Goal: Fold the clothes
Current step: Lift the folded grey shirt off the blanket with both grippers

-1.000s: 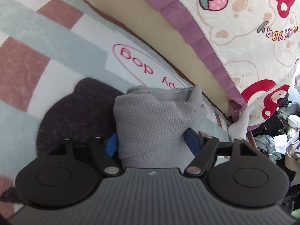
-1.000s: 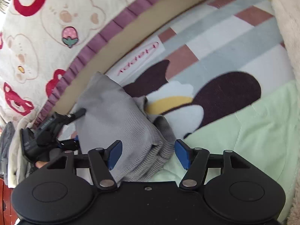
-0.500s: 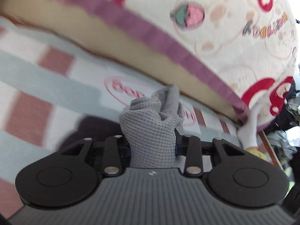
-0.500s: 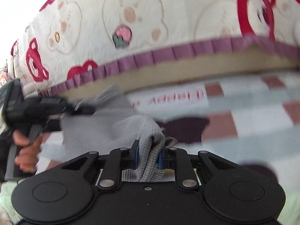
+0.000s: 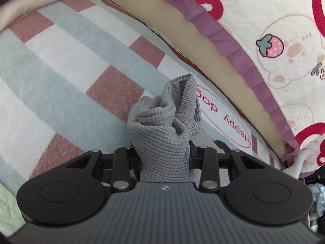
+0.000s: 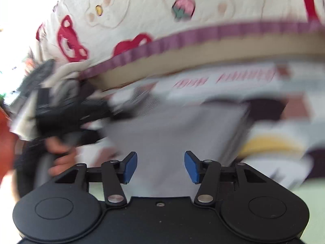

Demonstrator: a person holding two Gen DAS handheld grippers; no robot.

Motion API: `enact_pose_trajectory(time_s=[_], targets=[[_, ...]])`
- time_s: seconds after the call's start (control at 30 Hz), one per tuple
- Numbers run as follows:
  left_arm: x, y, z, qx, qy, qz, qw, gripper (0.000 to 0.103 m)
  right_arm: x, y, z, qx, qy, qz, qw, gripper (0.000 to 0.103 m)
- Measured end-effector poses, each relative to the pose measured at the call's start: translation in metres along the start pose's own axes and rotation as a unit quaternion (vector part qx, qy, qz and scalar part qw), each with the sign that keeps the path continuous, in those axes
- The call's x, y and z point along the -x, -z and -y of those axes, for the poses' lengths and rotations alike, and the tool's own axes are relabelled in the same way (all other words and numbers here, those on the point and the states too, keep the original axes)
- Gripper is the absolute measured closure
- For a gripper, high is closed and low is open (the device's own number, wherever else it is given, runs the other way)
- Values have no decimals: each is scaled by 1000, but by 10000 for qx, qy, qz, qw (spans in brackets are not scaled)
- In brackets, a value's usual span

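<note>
Grey waffle-knit garment (image 5: 162, 134): bunched, fold unfinished.
Left hand-held gripper (image 5: 165, 159): clamped on it.
Right hand-held gripper (image 6: 160, 166): jaws opening, gripping nothing.

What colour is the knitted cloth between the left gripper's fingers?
Plain grey, with a waffle knit cloth texture; the left wrist view shows it best.

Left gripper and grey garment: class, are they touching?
Touching. The left wrist view shows the left gripper with its fingers pressed on the bunched grey garment.
</note>
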State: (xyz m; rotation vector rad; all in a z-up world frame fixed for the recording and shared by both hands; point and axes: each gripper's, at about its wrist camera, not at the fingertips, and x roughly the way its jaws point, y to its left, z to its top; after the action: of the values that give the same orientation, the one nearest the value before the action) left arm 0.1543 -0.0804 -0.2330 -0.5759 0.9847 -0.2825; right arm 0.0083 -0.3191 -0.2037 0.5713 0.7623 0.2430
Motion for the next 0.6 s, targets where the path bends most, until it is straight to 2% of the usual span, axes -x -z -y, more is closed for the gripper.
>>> enact_pose_trajectory(time_s=[0.03, 0.07, 0.1, 0.13, 0.17, 0.2, 0.3, 0.33, 0.4, 0.47, 0.53, 0.6], targets=[[0, 0, -1, 37, 20, -26, 10000, 68, -2, 12, -5, -277, -255, -155, 9992, 43], [0, -1, -4, 113, 66, -60, 9999, 68, -10, 22, 0, -893, -337, -307, 9950, 42], [0, -2, -6, 190, 111, -95, 9997, 68, -20, 29, 8, -1603, -267, -519, 9853, 41], [-1, -2, -7, 247, 138, -134, 9995, 68, -31, 36, 19, -2372, -73, -713, 9688, 43], [-3, -2, -7, 257, 115, -184, 9994, 68, -35, 42, 28, -3046, 142, -581, 9506, 51], [-4, -3, -8, 277, 86, -225, 9993, 68, -34, 44, 33, -3438, 136, -204, 9387, 54], [-6, -4, -13, 403, 68, -341, 9986, 68, -39, 39, 30, -3434, 269, 198, 9386, 52], [-7, -4, -14, 463, 87, -367, 9982, 68, -39, 42, 30, -3559, 309, 261, 9336, 51], [-8, -4, -16, 527, 105, -385, 9978, 68, -32, 57, 32, -4088, 309, 606, 9101, 48], [-8, -4, -16, 549, 124, -379, 9977, 68, -25, 71, 34, -4563, 319, 928, 8844, 48], [-7, -3, -16, 567, 153, -364, 9976, 68, -20, 72, 29, -4586, 458, 1016, 8816, 48], [-7, -4, -17, 593, 174, -359, 9974, 68, -18, 68, 26, -4488, 630, 1061, 8851, 48]])
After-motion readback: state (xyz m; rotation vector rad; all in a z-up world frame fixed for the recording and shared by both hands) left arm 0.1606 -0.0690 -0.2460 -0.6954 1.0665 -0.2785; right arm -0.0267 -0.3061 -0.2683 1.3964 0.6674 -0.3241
